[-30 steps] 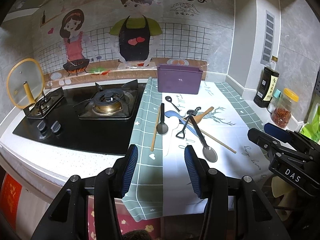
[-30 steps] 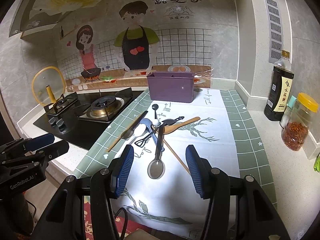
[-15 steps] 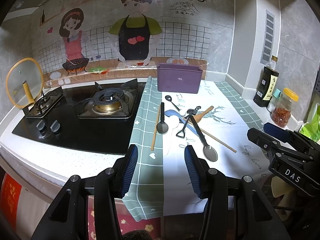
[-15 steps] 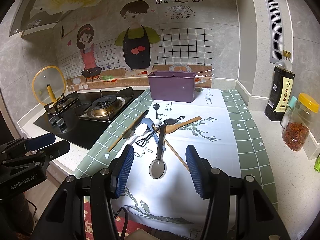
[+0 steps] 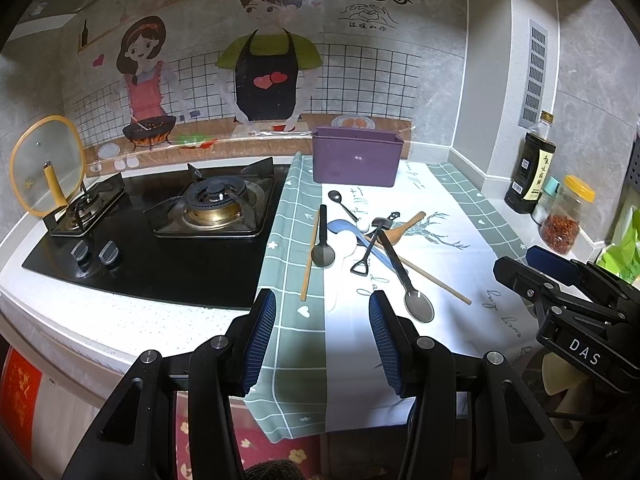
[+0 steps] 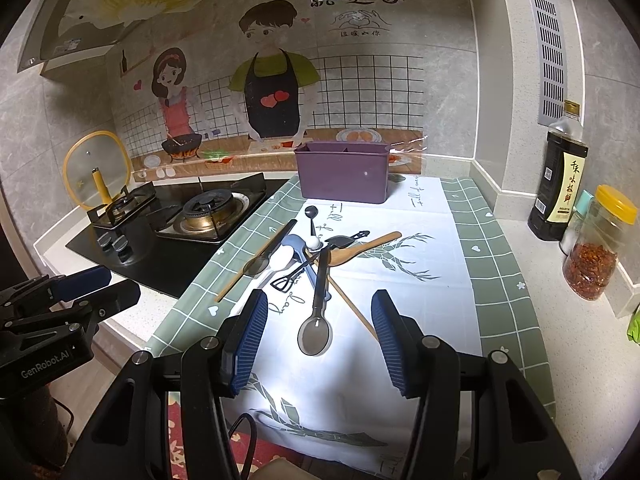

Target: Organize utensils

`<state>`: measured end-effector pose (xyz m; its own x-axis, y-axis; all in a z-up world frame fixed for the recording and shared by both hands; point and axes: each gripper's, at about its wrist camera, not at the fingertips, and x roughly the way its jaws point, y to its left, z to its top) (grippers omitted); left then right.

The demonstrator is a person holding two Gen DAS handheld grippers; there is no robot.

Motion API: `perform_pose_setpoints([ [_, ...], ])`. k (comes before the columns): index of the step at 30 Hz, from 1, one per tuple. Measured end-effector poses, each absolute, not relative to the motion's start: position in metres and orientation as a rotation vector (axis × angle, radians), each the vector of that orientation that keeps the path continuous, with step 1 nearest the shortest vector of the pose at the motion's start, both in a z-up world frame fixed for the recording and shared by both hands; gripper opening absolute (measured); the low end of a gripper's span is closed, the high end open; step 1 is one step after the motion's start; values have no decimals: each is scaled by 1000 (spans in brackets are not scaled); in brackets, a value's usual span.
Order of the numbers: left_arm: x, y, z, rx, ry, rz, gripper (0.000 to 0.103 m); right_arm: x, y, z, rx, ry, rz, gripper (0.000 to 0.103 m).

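Both grippers hang at the near edge of the desk with nothing in them. Left gripper [image 5: 322, 340]: blue-padded fingers spread wide, hovering over the green-checked border of the cloth [image 5: 292, 240] where it drapes off the desk edge. Right gripper [image 6: 316, 338]: fingers likewise spread, hovering over the white middle of the cloth.

Utensils lie loose in a crossed heap at mid-cloth, ahead of both grippers and touching neither. Long dark spoon [image 6: 316, 312]: bowl toward the near edge, lying on the cloth between and just beyond the right gripper's fingertips; handle runs back into the heap. From the left wrist view the same spoon sits just ahead and to the right of the left gripper's right finger. Short black spoon [image 5: 323, 240]: bowl near, on the seam between green border and white field, straight ahead of the left gripper. Single chopstick [image 5: 310, 256] just to its left, roughly parallel. A second chopstick [image 5: 436, 280] runs diagonally under the long spoon. Also in the heap: wooden spoon [image 6: 360, 248], blue spoon [image 6: 290, 242], small black shovel-shaped utensil [image 5: 370, 248], small black spoon [image 5: 340, 202] farthest back.

Purple holder [image 6: 342, 176] stands upright at the far end of the cloth by the wall, well apart from the heap. Gas stove [image 5: 160, 232] to the left; sauce bottle [image 6: 558, 184] and chili jar [image 6: 596, 248] to the right.
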<state>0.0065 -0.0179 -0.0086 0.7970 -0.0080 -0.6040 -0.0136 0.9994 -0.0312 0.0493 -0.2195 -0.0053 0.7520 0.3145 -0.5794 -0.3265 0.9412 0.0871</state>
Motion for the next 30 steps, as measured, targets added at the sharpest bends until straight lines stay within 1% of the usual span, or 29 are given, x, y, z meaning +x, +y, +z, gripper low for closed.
perform_pose_setpoints([
  [20, 11, -28, -12, -27, 660, 0, 50, 49, -219, -5, -22, 627, 350, 51],
  [26, 24, -15, -7, -80, 604, -24, 50, 61, -221, -4, -18, 637, 343, 47],
  [30, 37, -6, -4, -108, 587, -58, 52, 82, -222, 1, -31, 651, 357, 46],
])
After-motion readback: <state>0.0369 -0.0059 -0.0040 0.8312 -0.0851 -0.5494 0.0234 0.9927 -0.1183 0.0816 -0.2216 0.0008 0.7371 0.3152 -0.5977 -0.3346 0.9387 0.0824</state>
